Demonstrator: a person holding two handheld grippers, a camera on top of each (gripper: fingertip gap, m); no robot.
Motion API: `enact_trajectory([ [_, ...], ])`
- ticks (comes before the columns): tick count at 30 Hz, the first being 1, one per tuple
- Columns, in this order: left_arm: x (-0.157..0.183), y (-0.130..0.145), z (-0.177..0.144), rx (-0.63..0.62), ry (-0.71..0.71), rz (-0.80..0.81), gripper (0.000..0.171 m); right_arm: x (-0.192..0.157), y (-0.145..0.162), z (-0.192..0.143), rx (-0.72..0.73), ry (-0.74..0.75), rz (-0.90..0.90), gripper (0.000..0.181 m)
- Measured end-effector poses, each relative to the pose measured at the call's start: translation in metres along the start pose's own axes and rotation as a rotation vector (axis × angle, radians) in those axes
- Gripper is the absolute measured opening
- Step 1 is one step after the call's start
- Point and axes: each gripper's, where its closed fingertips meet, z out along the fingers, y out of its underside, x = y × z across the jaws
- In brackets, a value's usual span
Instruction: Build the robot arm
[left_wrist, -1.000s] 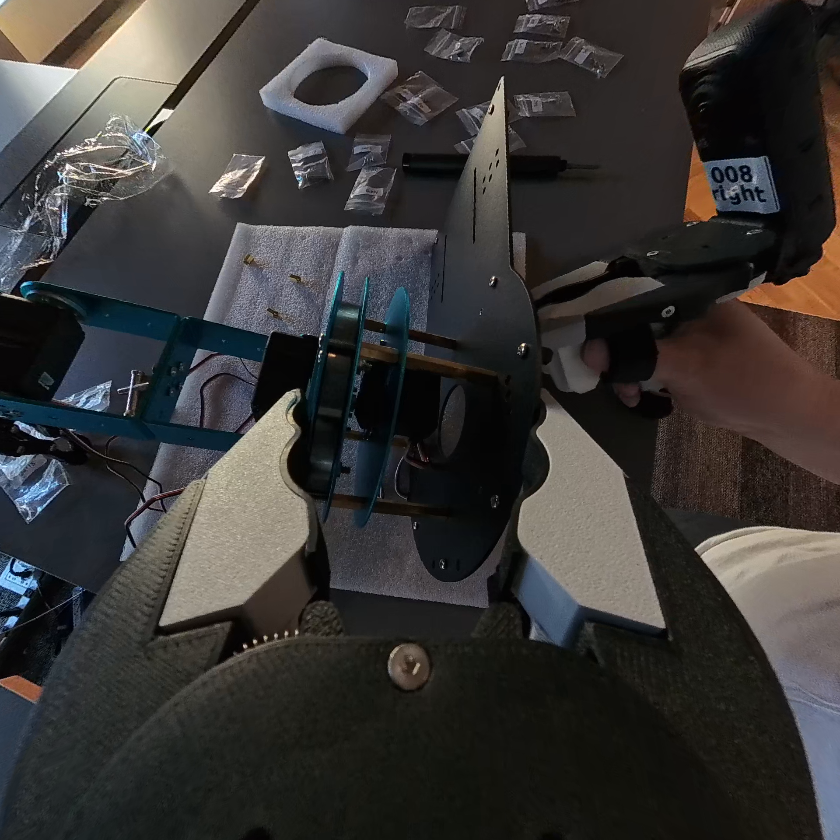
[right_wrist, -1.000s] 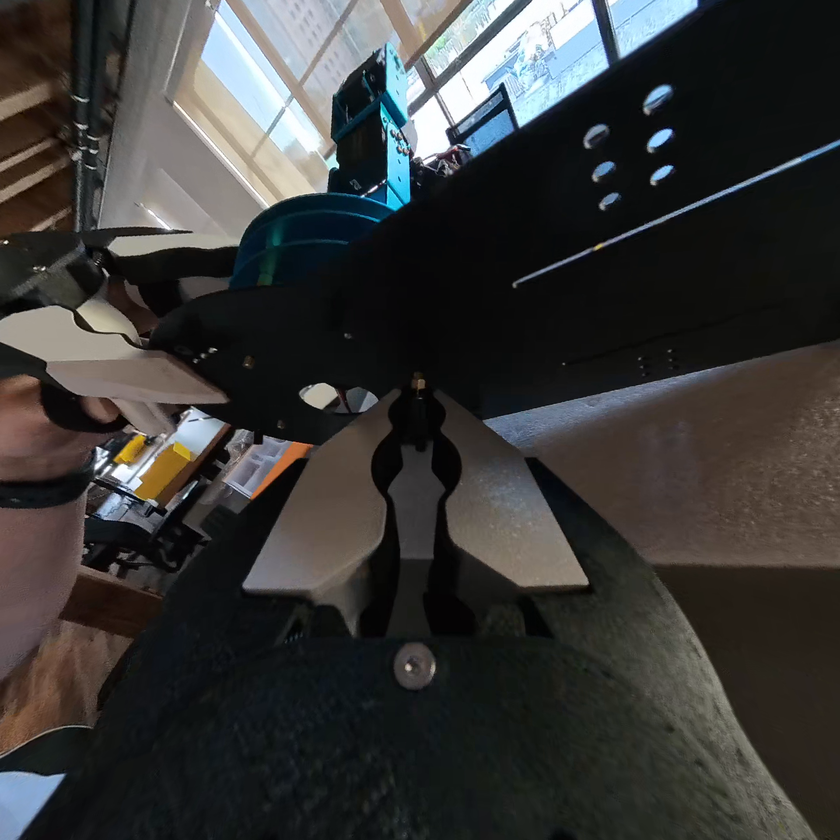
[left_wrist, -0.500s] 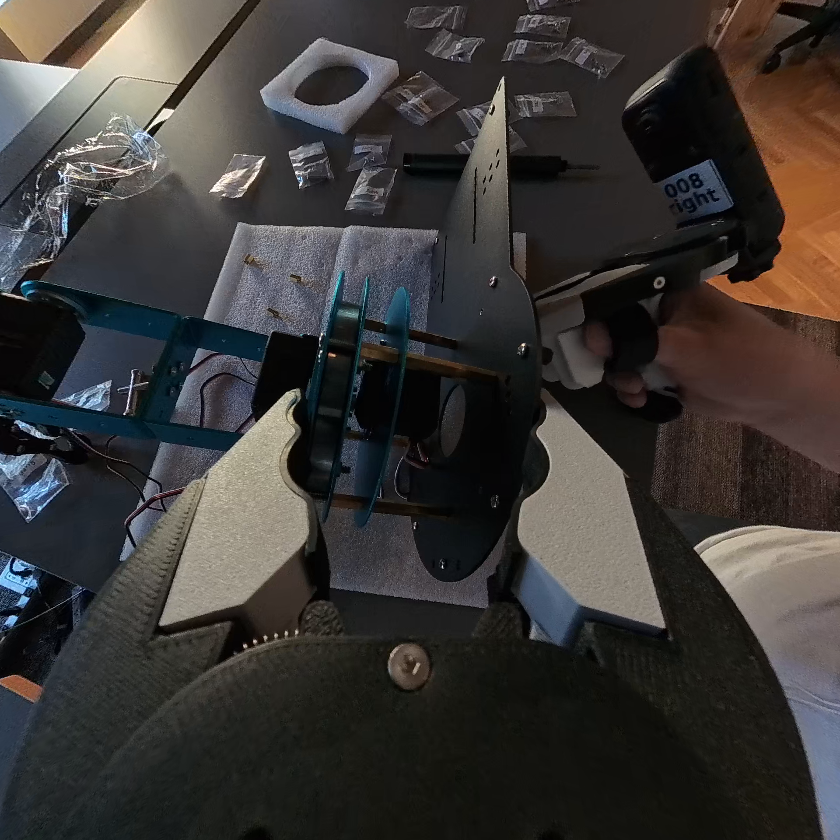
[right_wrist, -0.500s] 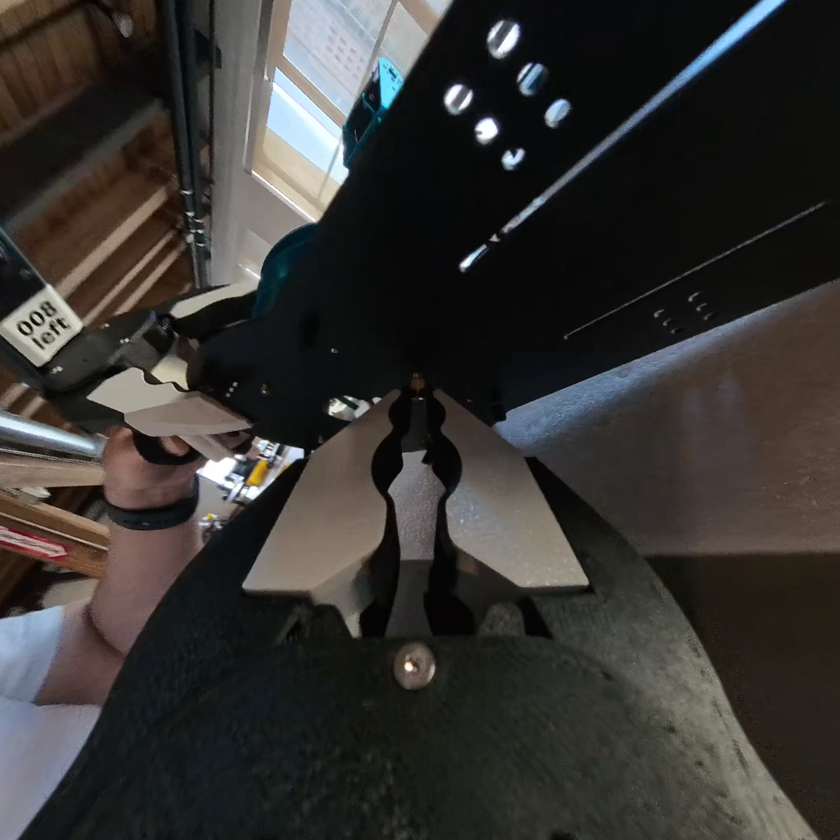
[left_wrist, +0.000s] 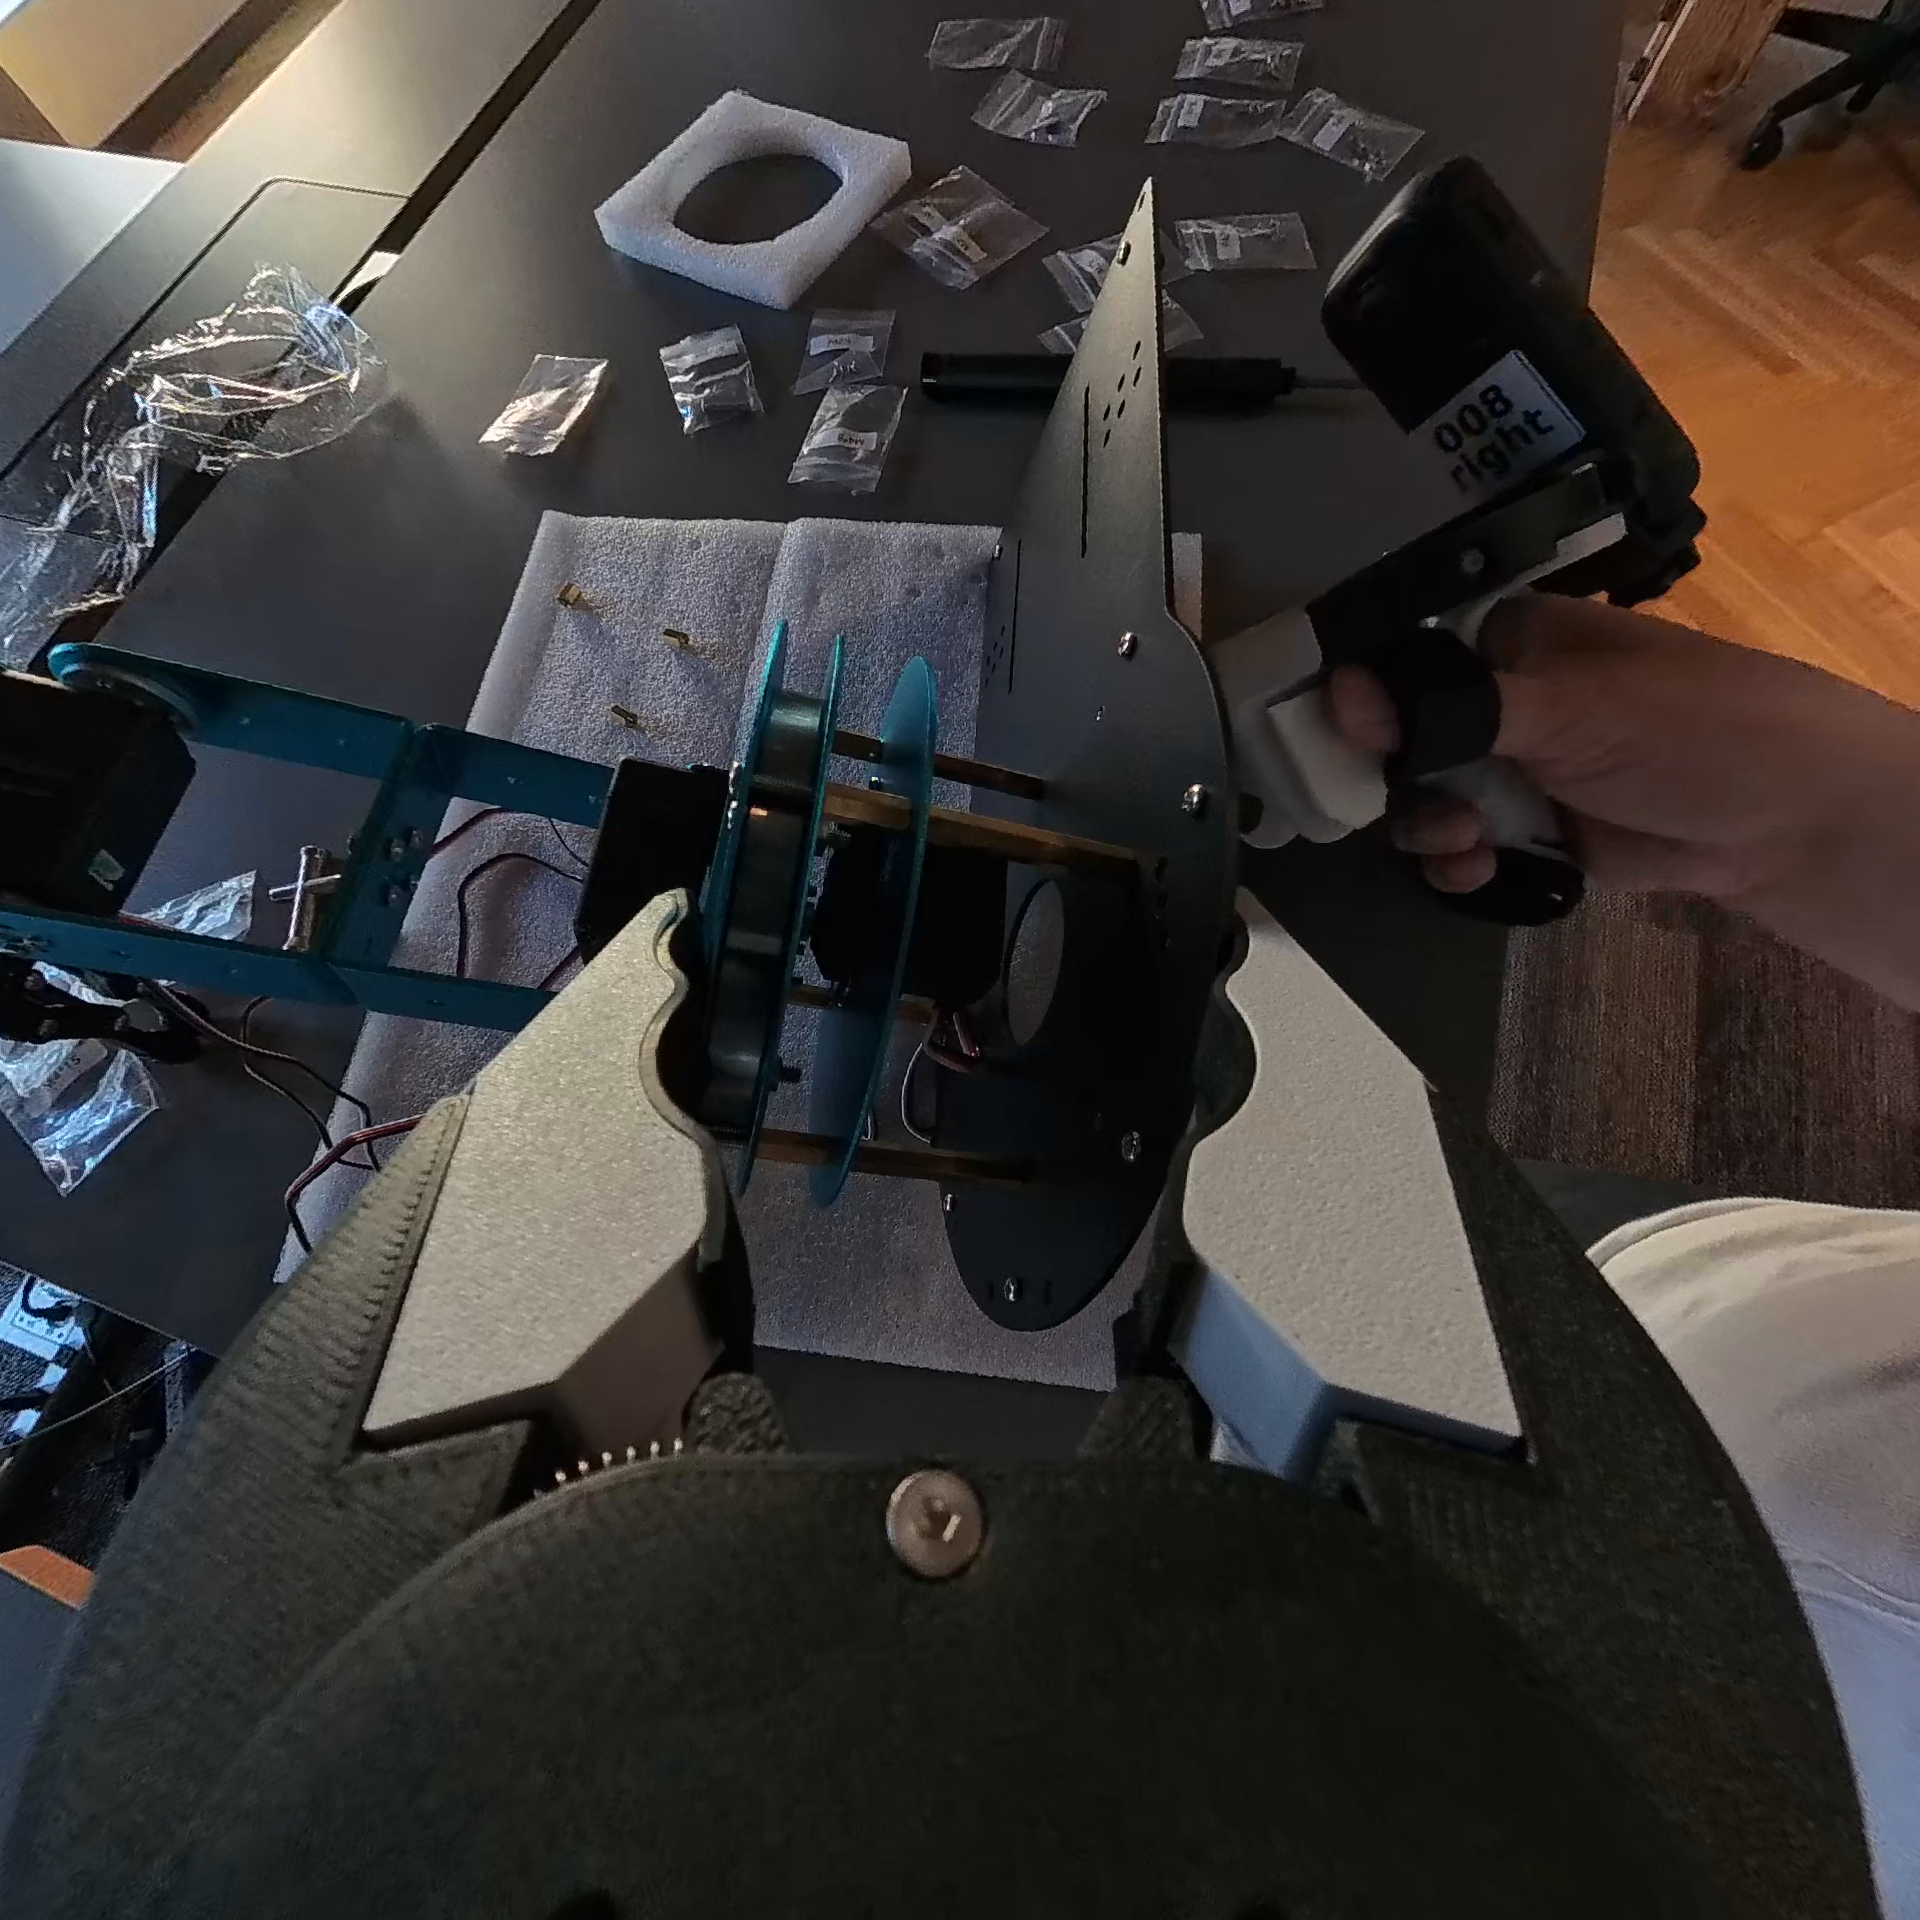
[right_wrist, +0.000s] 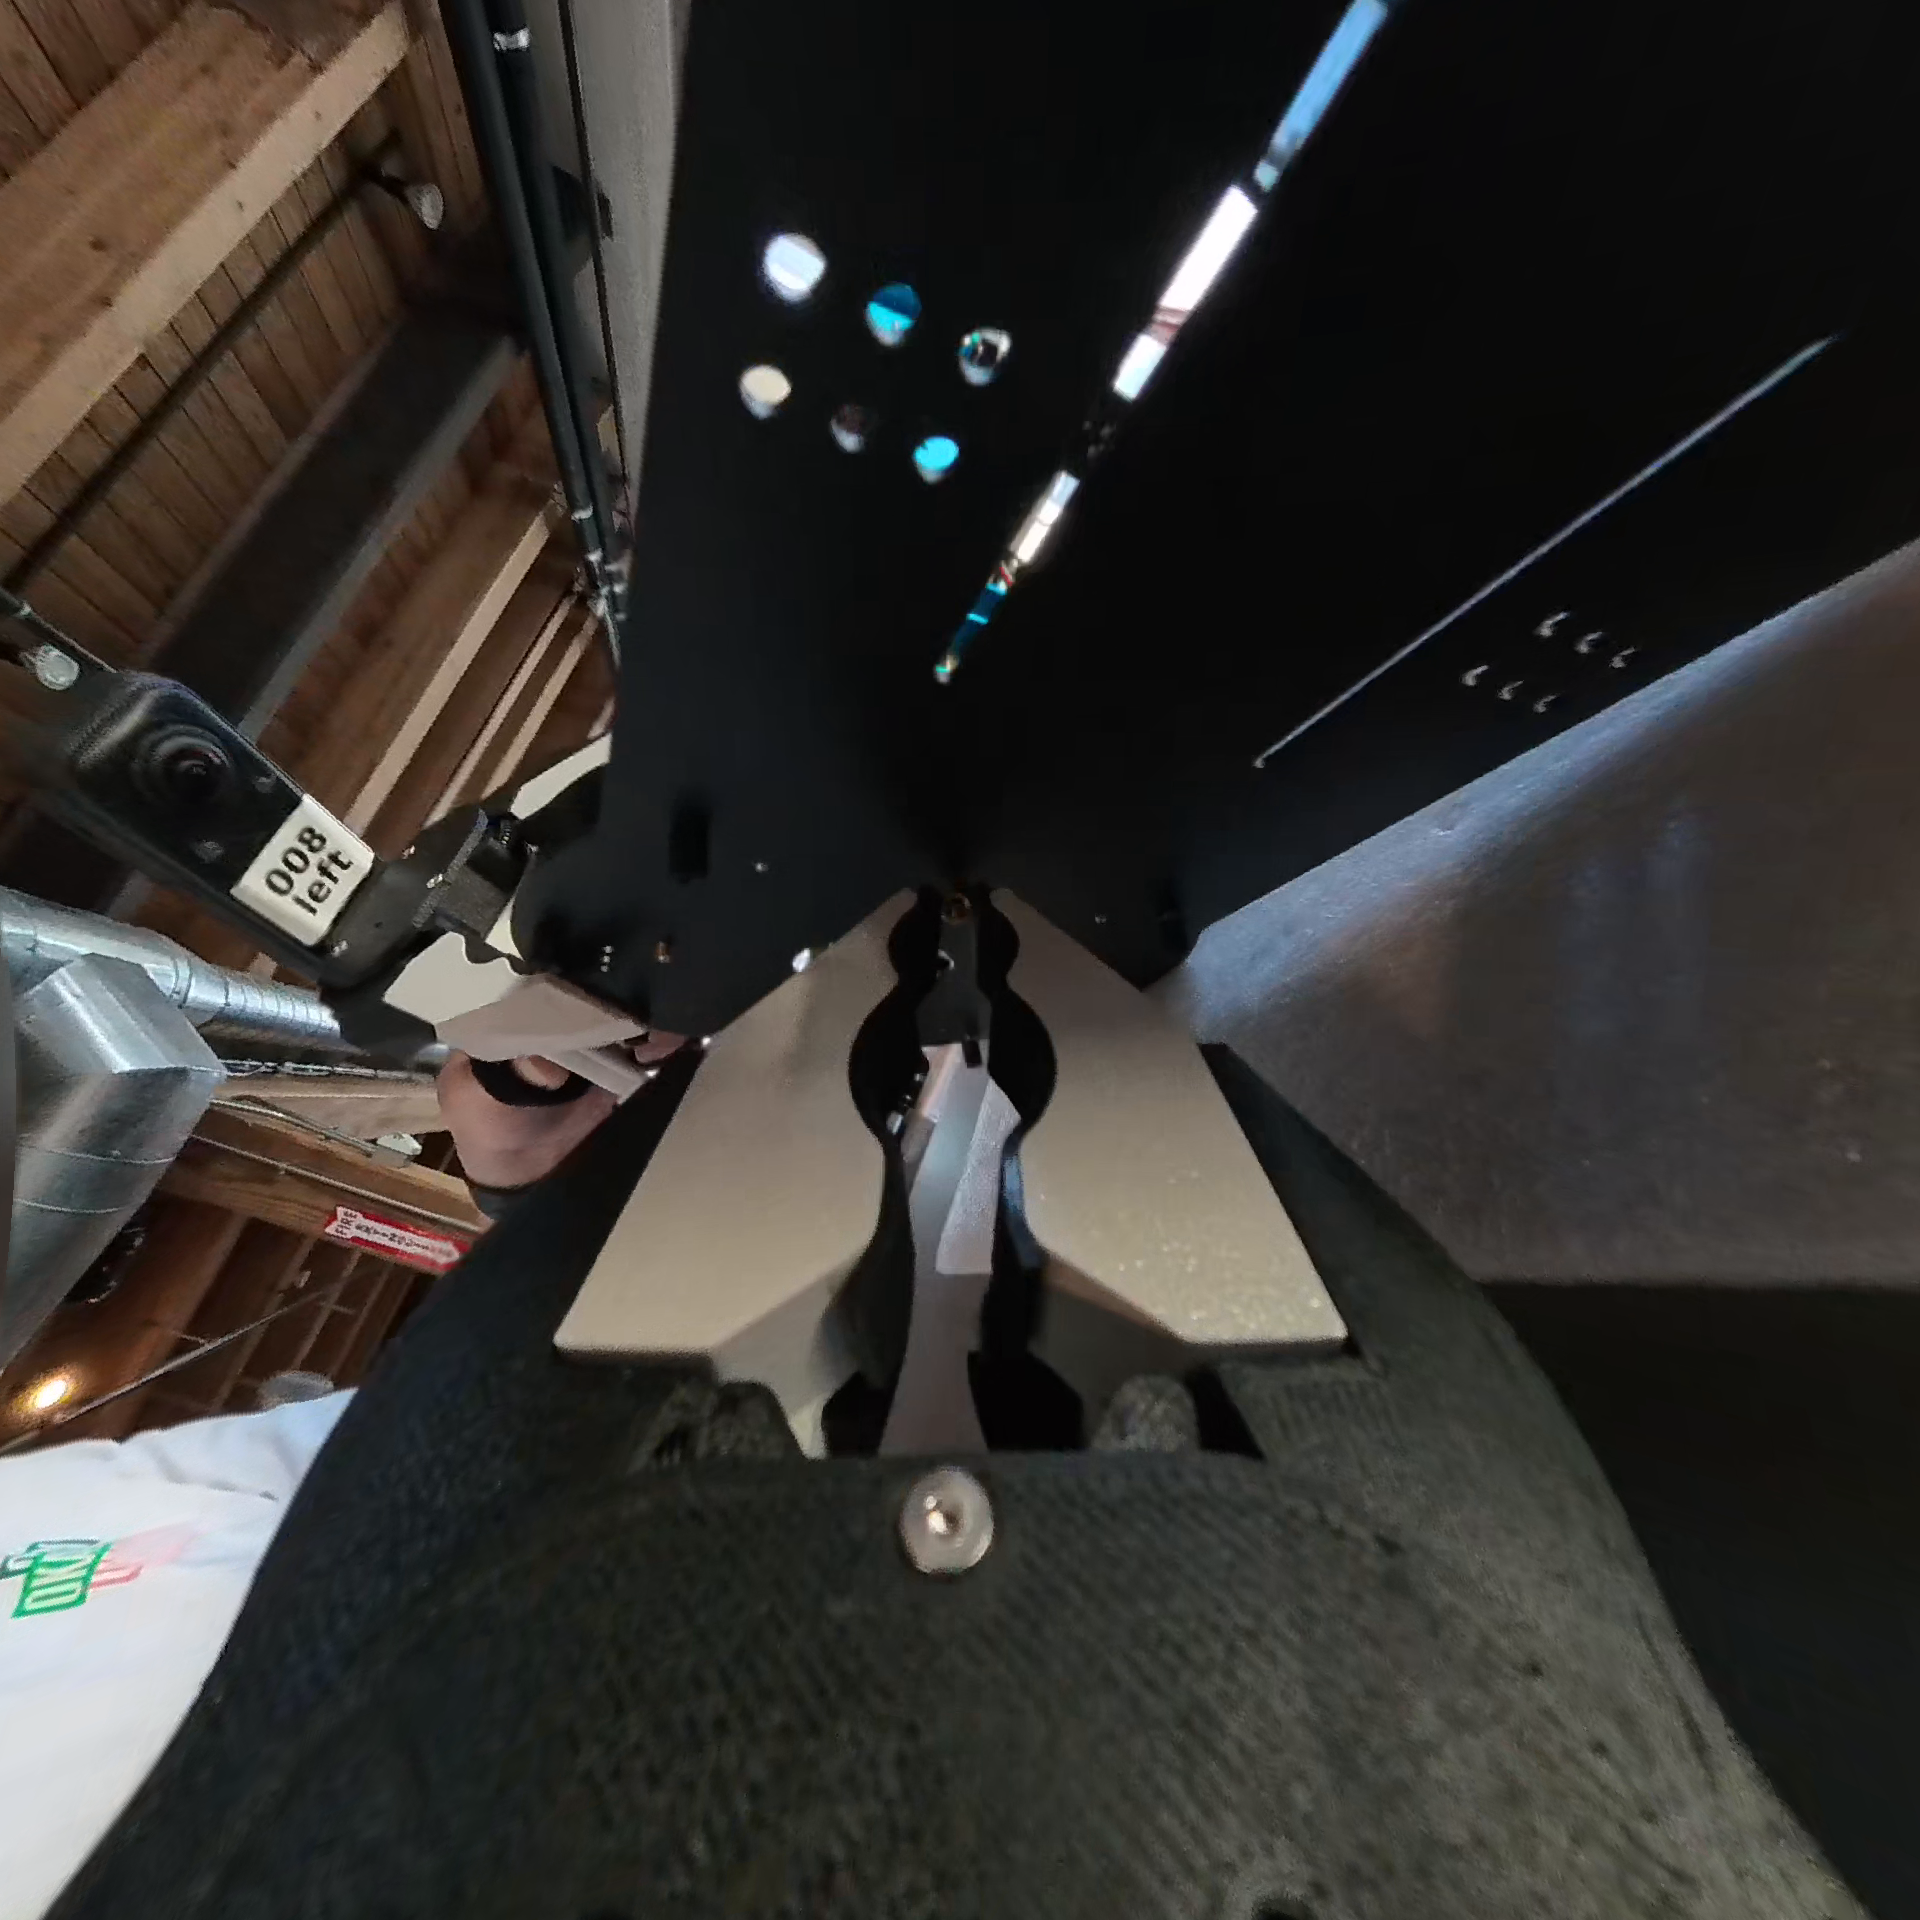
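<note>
My left gripper (left_wrist: 956, 925) is shut around a small robot-arm assembly. One finger presses on its teal discs (left_wrist: 769, 862) and the other on its black base plate (left_wrist: 1112, 582), which stands on edge. A teal arm (left_wrist: 312, 748) runs off to the left. My right gripper (right_wrist: 954, 914) is shut on a small brass fastener (right_wrist: 954, 902) at the back face of the black plate (right_wrist: 1143, 520). It also shows in the left wrist view (left_wrist: 1247, 769), held by a hand against the plate's right side. A finger (right_wrist: 540, 1023) of the left gripper shows in the right wrist view.
A white foam sheet (left_wrist: 644, 644) with three loose brass standoffs (left_wrist: 681, 641) lies under the assembly on the dark table (left_wrist: 468, 312). Behind it are several small plastic bags (left_wrist: 842, 436), a black screwdriver (left_wrist: 997, 369) and a square foam ring (left_wrist: 753, 197). Crumpled plastic wrap (left_wrist: 208, 384) lies at the left. The gap from one gripper's tips to the other's is roughly 8 centimetres. From the right gripper's tips to the black screwdriver (left_wrist: 997, 369) is close to 25 centimetres.
My right gripper has twisted about its own axis while staying pinched on the fastener at the plate. The left gripper and the assembly have stayed still.
</note>
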Motion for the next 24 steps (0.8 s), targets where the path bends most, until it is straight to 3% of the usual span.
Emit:
enact_trajectory([
  [24,0.0000,0.0001,0.0001,-0.003,0.002,0.003,0.095,0.0004,0.0048,0.0010,0.096,0.036,-0.059,0.003],
])
